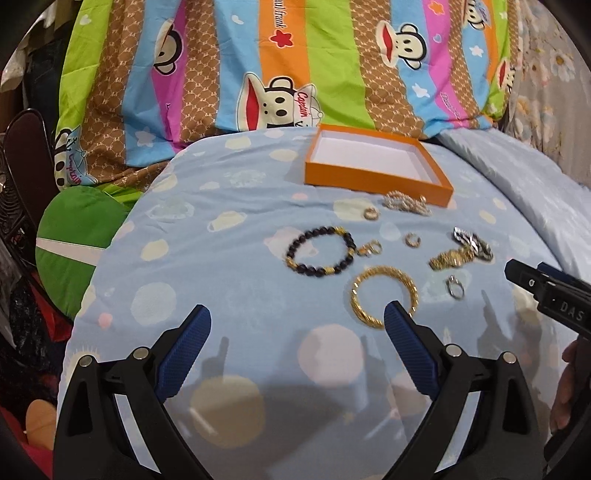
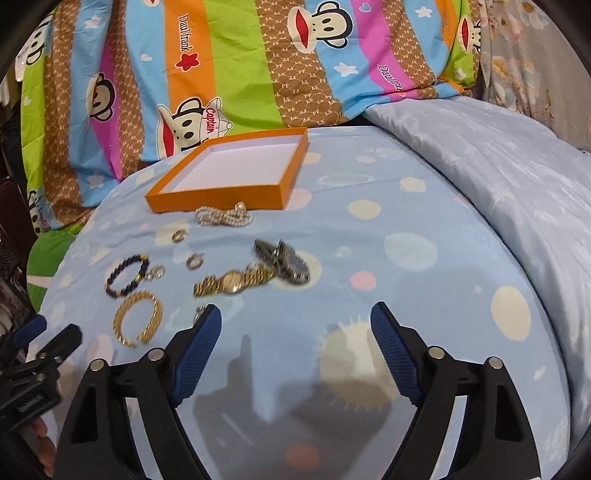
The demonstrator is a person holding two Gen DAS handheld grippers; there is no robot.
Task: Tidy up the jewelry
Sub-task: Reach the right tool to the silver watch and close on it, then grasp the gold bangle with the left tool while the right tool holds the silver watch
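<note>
I held both grippers wide open and empty over the bed (image 1: 229, 236): left gripper (image 1: 297, 325), right gripper (image 2: 295, 325). The jewelry lay mid-bed, the bangle (image 1: 384, 295) nearest, and the box (image 1: 373, 162) beyond it stood empty.

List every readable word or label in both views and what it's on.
"Daul frank": orange stripe of the striped cartoon-monkey bedsheet.
"Captain": monkey's white cap on the same bedsheet.
"DAS": black body of the right gripper, cut off at the frame edge.
Pink-stripe lettering on the bedsheet: partly hidden.
Gold wristwatch dial: too blurred.
</note>
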